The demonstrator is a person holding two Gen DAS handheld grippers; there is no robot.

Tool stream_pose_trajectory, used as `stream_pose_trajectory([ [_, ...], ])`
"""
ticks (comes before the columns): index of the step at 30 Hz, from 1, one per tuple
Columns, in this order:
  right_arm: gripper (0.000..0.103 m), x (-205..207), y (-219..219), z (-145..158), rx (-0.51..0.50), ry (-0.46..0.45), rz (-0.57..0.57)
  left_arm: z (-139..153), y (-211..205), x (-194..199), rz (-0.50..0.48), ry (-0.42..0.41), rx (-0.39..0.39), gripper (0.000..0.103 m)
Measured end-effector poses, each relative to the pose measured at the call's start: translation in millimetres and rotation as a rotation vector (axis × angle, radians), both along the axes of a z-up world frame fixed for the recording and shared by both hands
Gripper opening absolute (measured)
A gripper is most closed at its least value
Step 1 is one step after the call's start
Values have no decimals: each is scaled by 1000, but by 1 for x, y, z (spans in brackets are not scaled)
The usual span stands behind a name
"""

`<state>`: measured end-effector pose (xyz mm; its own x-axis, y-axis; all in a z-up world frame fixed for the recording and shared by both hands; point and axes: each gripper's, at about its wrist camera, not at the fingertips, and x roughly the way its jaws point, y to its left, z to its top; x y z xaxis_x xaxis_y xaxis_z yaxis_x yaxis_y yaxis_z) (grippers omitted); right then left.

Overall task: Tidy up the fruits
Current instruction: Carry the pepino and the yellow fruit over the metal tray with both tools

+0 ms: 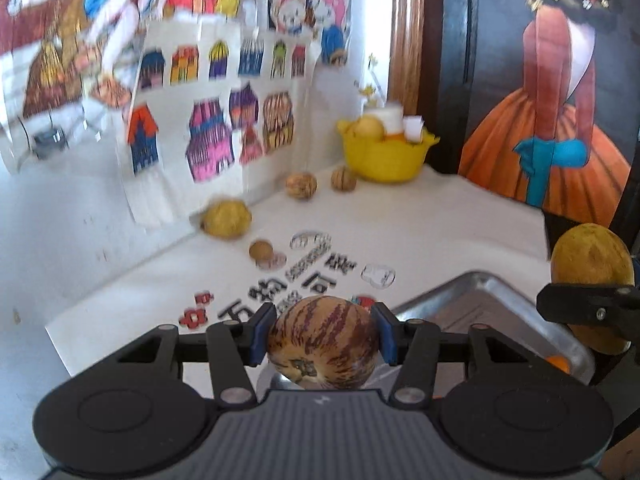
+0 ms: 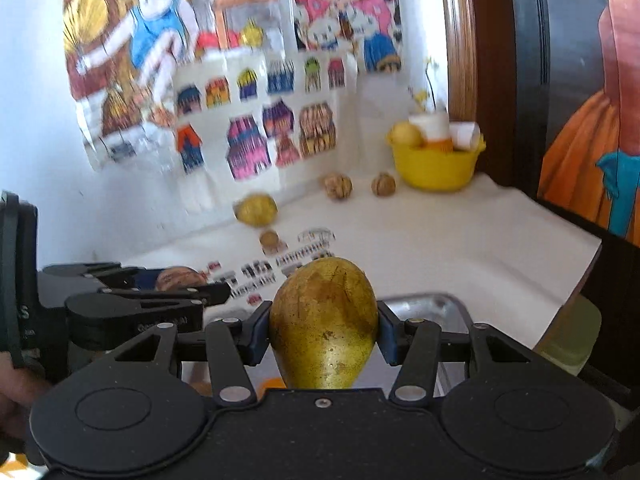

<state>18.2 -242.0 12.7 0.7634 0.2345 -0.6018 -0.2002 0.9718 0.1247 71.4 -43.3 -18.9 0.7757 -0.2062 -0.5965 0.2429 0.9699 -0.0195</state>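
Note:
My left gripper (image 1: 323, 336) is shut on a round striped tan-and-purple fruit (image 1: 323, 346), held above the white table beside a metal tray (image 1: 480, 304). My right gripper (image 2: 323, 334) is shut on a yellow-green mango (image 2: 324, 324), held over the metal tray (image 2: 424, 306). The mango also shows at the right edge of the left wrist view (image 1: 590, 280). The left gripper's side and its striped fruit (image 2: 178, 278) show at the left of the right wrist view. A yellow lemon (image 1: 226, 218) and three walnuts (image 1: 301, 186) lie on the table farther back.
A yellow bowl (image 1: 384, 156) holding a yellow fruit and white cups stands in the far corner. Printed stickers (image 1: 304, 268) lie on the white tabletop. Cartoon posters cover the wall at left; a dark door with a dress picture stands at right. An orange piece (image 1: 558, 362) lies in the tray.

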Motion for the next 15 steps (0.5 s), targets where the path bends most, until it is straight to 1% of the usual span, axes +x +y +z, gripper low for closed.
stream_pose_trajectory([
  [8, 54, 26, 1, -53, -26, 108, -10, -36, -6, 16, -6, 73, 22, 56],
  [15, 54, 43, -1, -81, -45, 155, -17, -52, -10, 24, -4, 108, 36, 56],
])
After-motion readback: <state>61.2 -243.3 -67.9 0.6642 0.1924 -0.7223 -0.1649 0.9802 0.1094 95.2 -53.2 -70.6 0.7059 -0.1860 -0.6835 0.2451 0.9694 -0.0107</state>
